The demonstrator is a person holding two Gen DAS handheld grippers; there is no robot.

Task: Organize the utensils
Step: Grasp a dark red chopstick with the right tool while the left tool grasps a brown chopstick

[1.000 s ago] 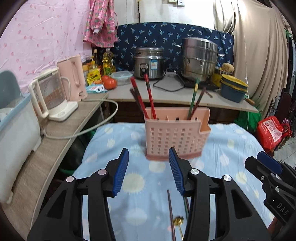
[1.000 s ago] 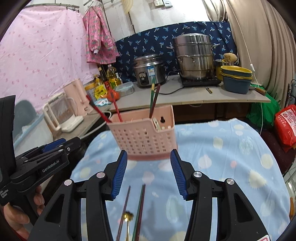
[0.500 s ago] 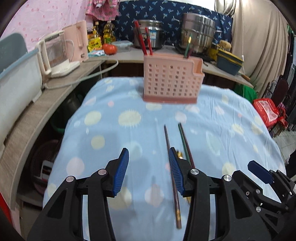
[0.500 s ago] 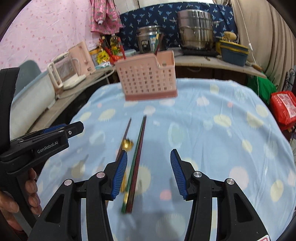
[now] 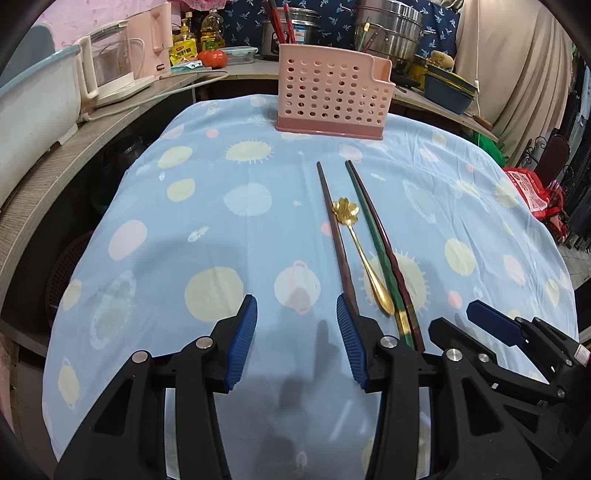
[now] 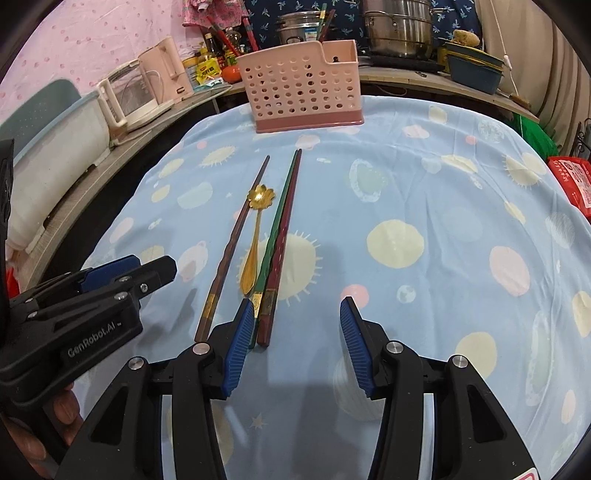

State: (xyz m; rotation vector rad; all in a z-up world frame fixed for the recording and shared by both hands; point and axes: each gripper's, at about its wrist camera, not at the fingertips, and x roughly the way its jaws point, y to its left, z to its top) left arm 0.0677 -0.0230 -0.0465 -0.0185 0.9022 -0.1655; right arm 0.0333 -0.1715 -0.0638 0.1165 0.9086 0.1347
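A pink perforated utensil holder (image 5: 332, 99) (image 6: 303, 98) stands at the far side of the blue spotted tablecloth and holds several chopsticks. On the cloth lie a dark brown chopstick (image 5: 334, 229) (image 6: 236, 240), a gold flower-headed spoon (image 5: 360, 251) (image 6: 256, 232), and a green chopstick (image 5: 373, 243) (image 6: 275, 236) beside a dark red one (image 5: 384, 243) (image 6: 284, 240). My left gripper (image 5: 295, 336) is open and empty, just left of the utensils' near ends. My right gripper (image 6: 295, 339) is open and empty, its left finger beside the chopstick ends.
A grey counter at the left carries a white kettle (image 5: 110, 70) (image 6: 129, 96) and a pink kettle (image 6: 164, 70). The back counter holds a rice cooker (image 6: 299, 26), a steel pot (image 6: 402, 29) and blue and yellow bowls (image 5: 448, 86). A red bag (image 5: 532, 192) sits at the right.
Both grippers have drawn back and tilted down from the holder towards the near side of the table. The loose chopsticks and spoon have come fully into view.
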